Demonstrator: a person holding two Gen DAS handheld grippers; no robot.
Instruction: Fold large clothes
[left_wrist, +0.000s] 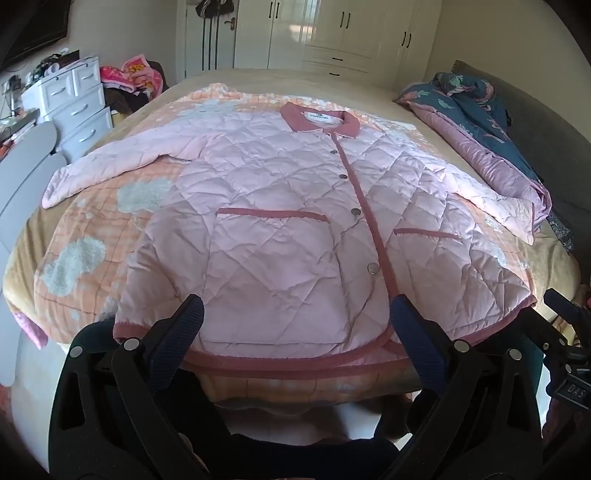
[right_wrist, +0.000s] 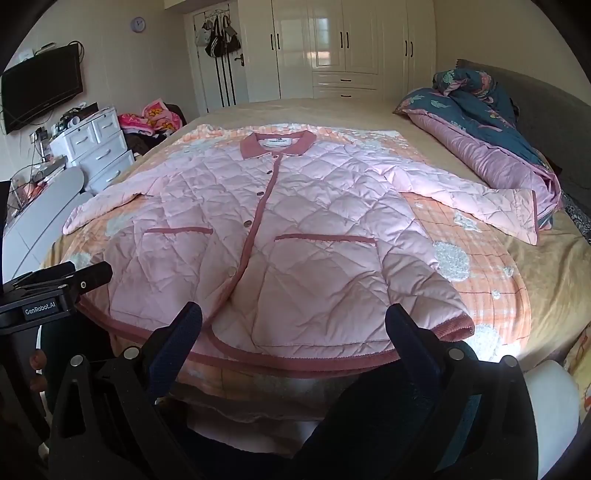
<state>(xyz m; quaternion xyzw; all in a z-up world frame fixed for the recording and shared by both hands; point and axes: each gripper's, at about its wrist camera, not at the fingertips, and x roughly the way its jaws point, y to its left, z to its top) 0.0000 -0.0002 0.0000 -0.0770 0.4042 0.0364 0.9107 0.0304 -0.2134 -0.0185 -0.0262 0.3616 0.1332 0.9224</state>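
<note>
A pink quilted jacket (left_wrist: 280, 206) (right_wrist: 295, 221) with darker pink trim lies flat and buttoned on the bed, front up, collar far, both sleeves spread out to the sides. My left gripper (left_wrist: 297, 306) hovers open above the hem on the left half, nothing between its blue-padded fingers (left_wrist: 184, 325). My right gripper (right_wrist: 295, 317) hovers open above the hem on the right half, also with nothing in it. The other gripper's body shows at the right edge of the left wrist view and the left edge of the right wrist view.
An orange checked blanket (right_wrist: 480, 258) covers the bed under the jacket. A bunched blue and pink quilt (right_wrist: 491, 129) lies at the far right. White drawers (right_wrist: 99, 147) stand left of the bed, white wardrobes (right_wrist: 332, 48) behind it. A white round object (right_wrist: 554, 398) sits at the near right.
</note>
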